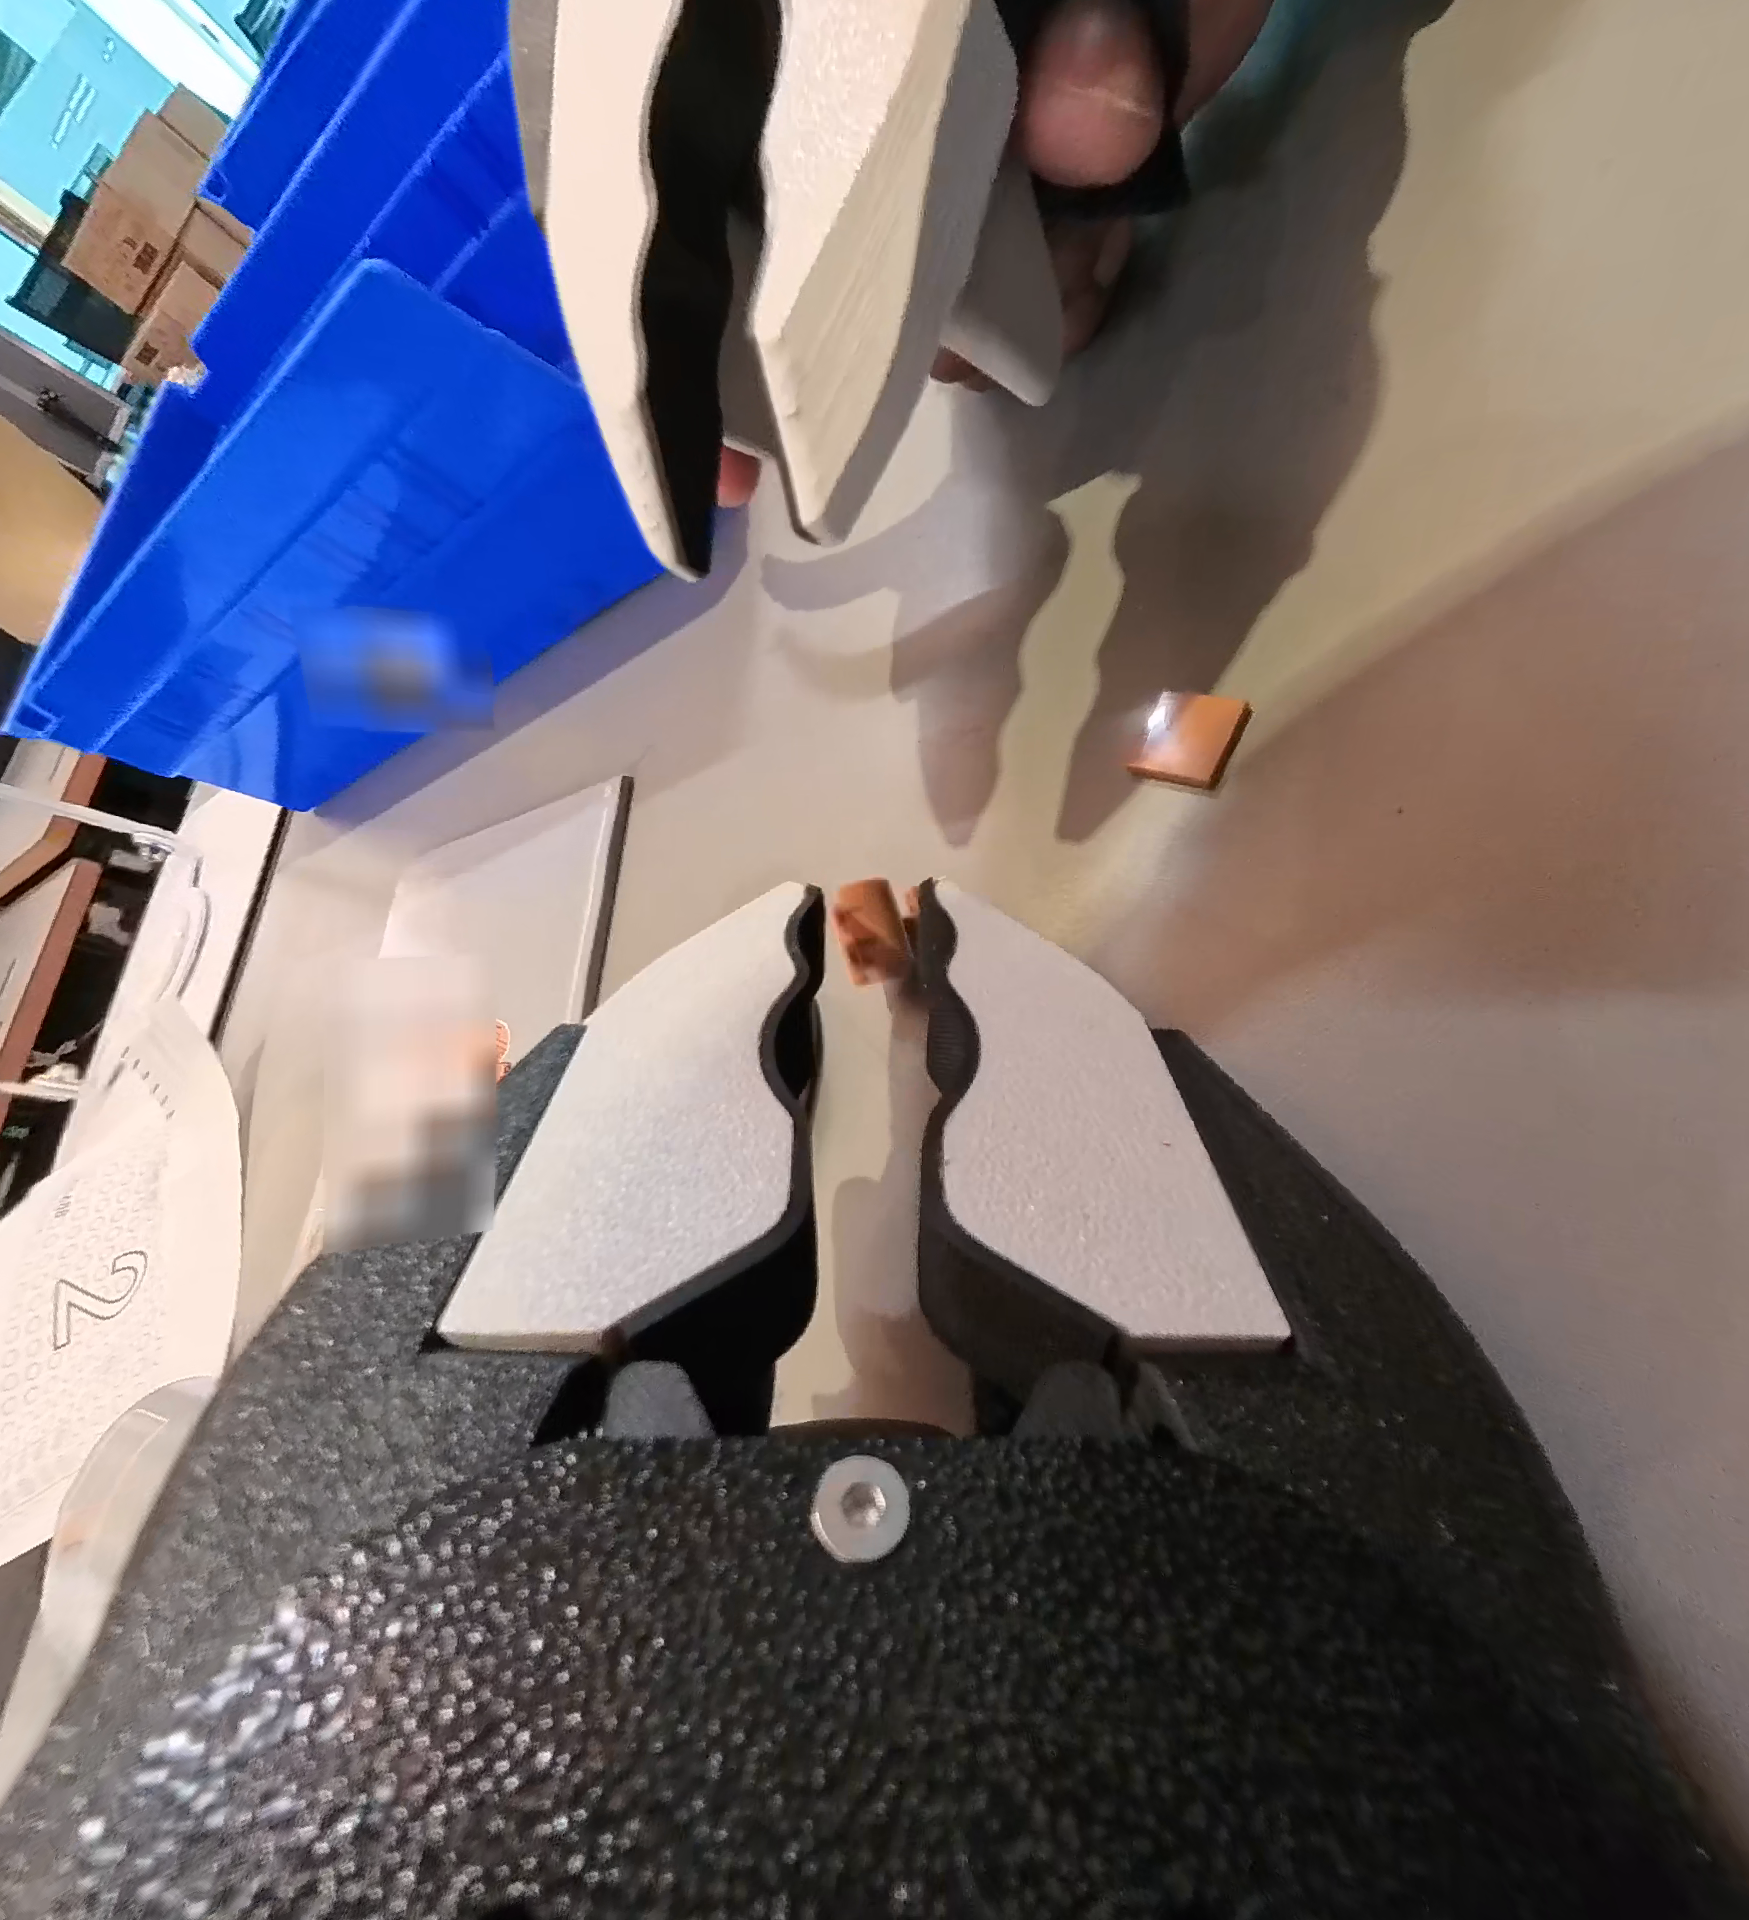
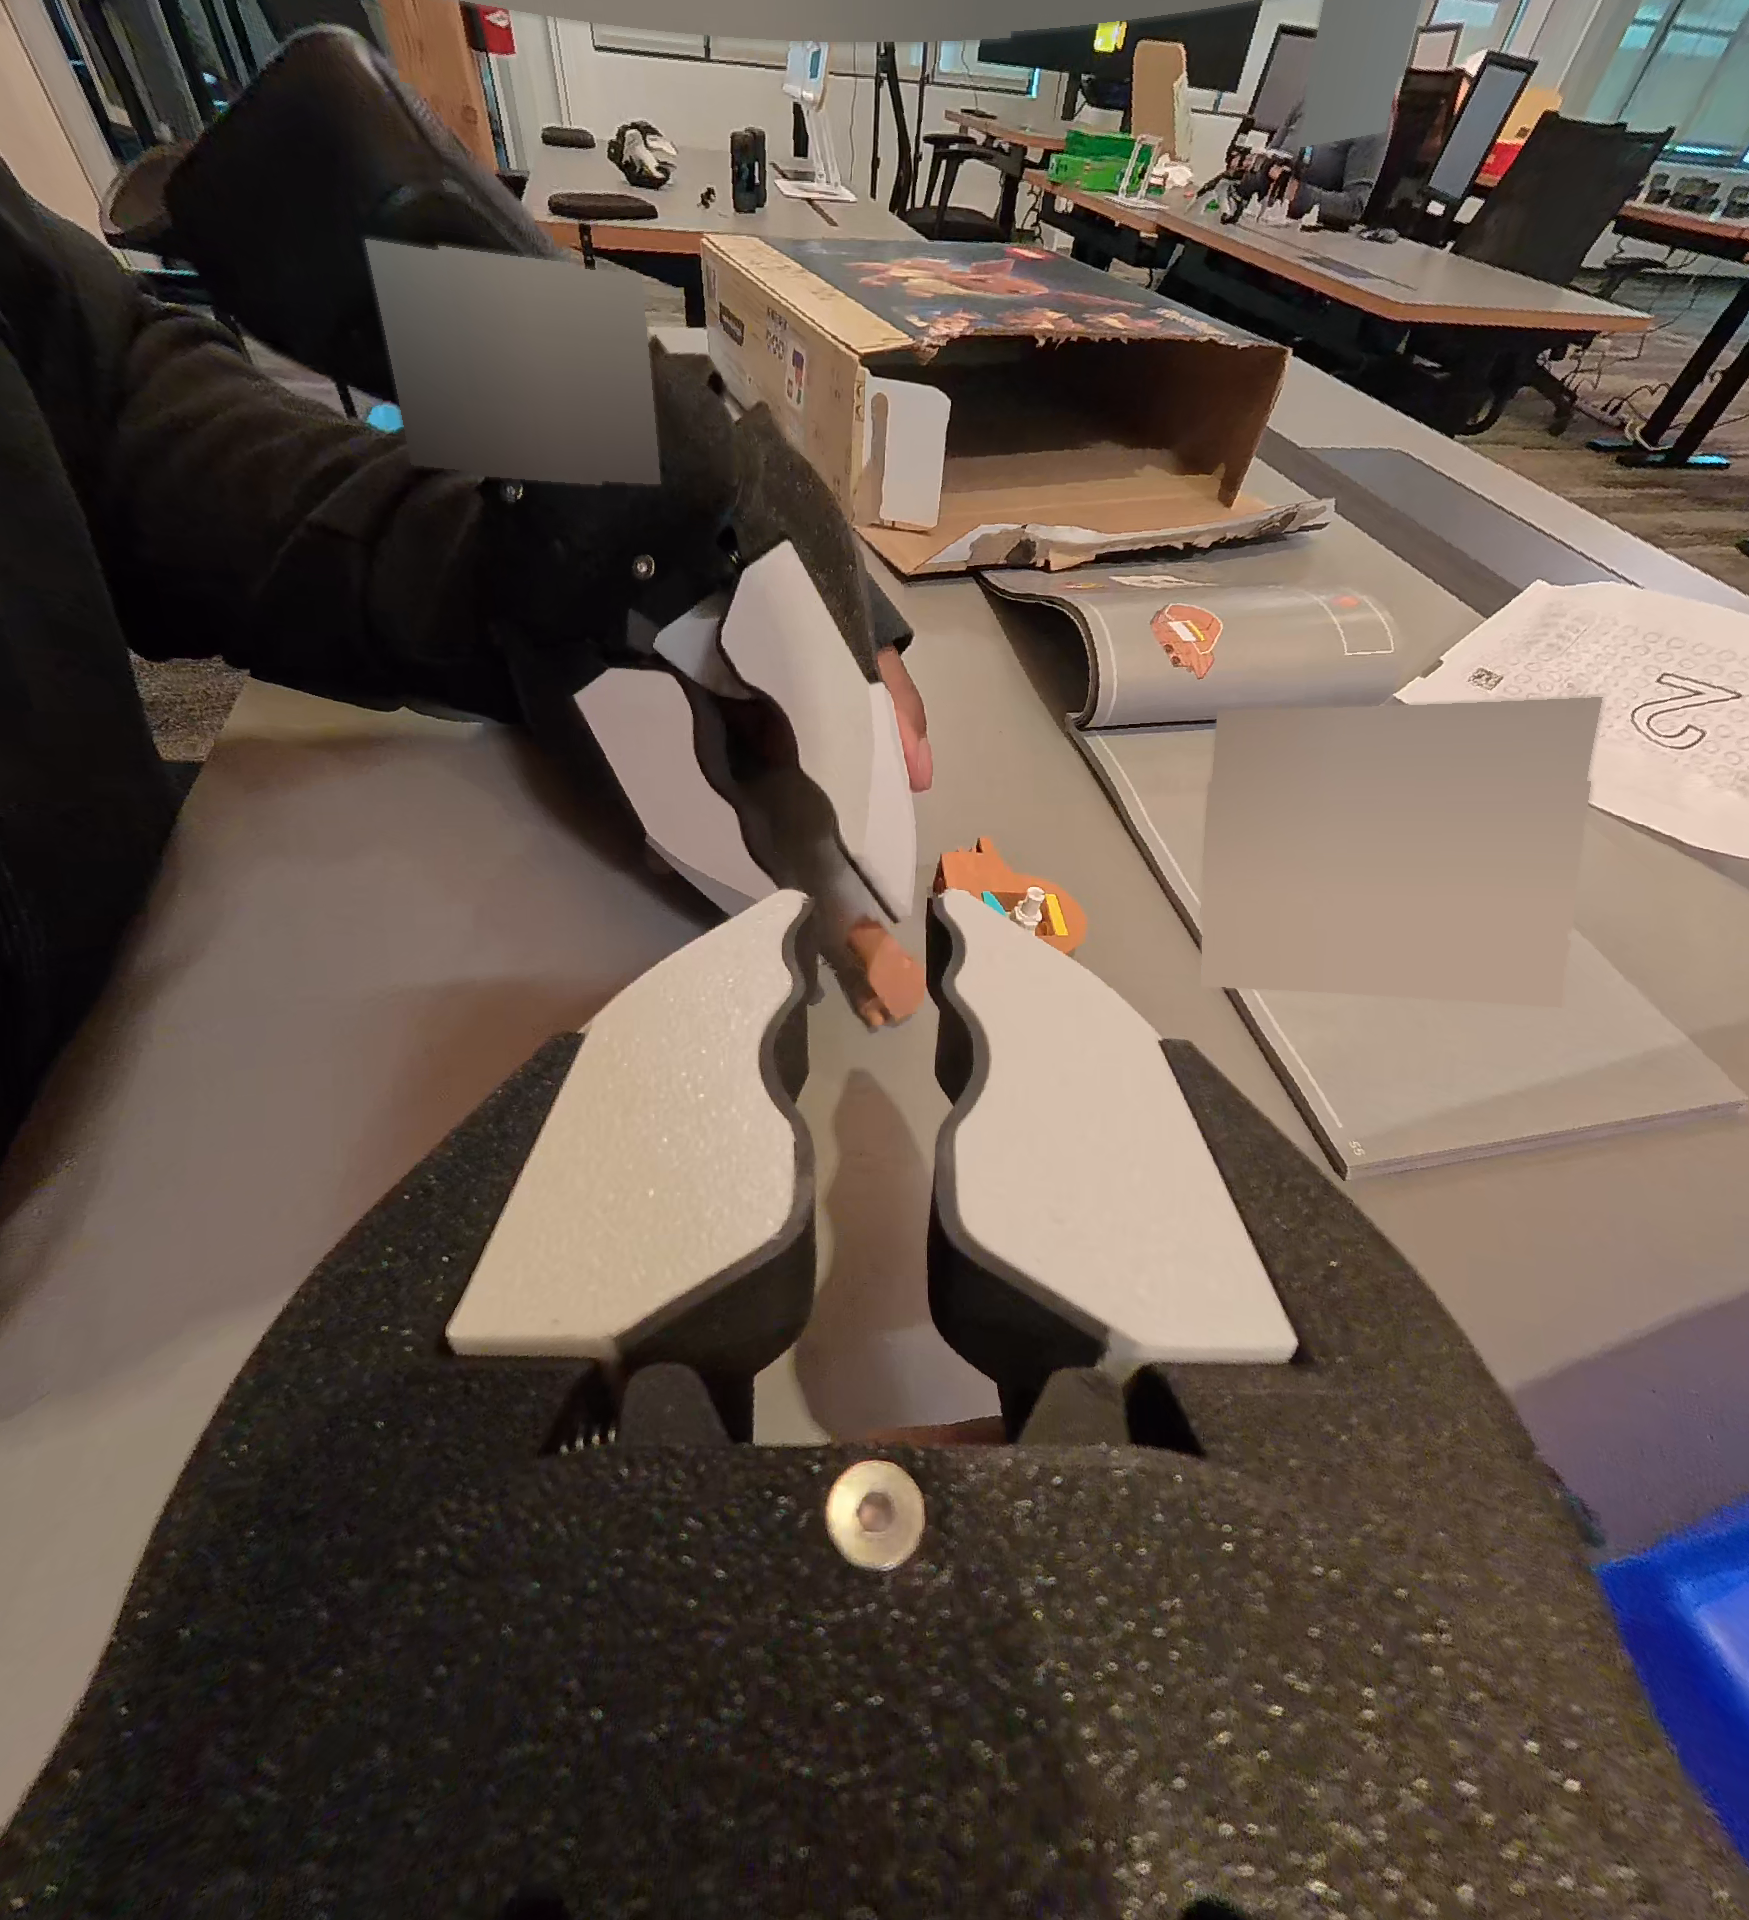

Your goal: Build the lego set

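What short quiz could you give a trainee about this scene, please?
1. Multiple choice: what does the left gripper hold between its fingertips?
A) a small brown brick
B) a sheet of paper
C) a white peg
2. True or false: the cardboard box on the table is closed at the end that faces the right wrist camera.
3. Fill in: the plastic bins in the left wrist view are ___ in colour.

Key: 1 A. 2 false, since that end is torn open and the inside shows. 3 blue.
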### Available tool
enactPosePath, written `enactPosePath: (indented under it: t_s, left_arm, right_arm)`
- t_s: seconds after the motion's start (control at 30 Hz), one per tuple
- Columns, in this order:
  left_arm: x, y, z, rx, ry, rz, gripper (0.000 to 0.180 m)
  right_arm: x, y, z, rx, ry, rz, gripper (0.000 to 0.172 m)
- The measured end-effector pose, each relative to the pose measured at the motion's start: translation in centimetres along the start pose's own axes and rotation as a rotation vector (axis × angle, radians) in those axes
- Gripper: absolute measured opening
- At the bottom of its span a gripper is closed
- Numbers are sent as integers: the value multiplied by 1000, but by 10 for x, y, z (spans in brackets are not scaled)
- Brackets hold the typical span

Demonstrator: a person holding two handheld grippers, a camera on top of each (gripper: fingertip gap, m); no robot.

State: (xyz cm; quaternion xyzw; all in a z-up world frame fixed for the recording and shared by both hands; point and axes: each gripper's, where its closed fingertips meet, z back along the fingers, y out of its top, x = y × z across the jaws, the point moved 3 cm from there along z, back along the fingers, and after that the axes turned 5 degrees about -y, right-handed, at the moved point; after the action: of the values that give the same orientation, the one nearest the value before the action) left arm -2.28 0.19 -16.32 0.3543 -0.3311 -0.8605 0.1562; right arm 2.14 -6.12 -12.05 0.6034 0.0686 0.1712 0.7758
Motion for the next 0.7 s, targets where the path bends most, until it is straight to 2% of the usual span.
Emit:
enactPosePath:
  t_s: [0.33,0.7]
  left_arm:
    - [-14,4,12,98,-1,136,16]
    - [-13,0,11,58,-10,124,10]
  right_arm:
    - [0,-1,0,-6,-3,3,19]
    - [7,-4,-4,-41,-43,3,18]
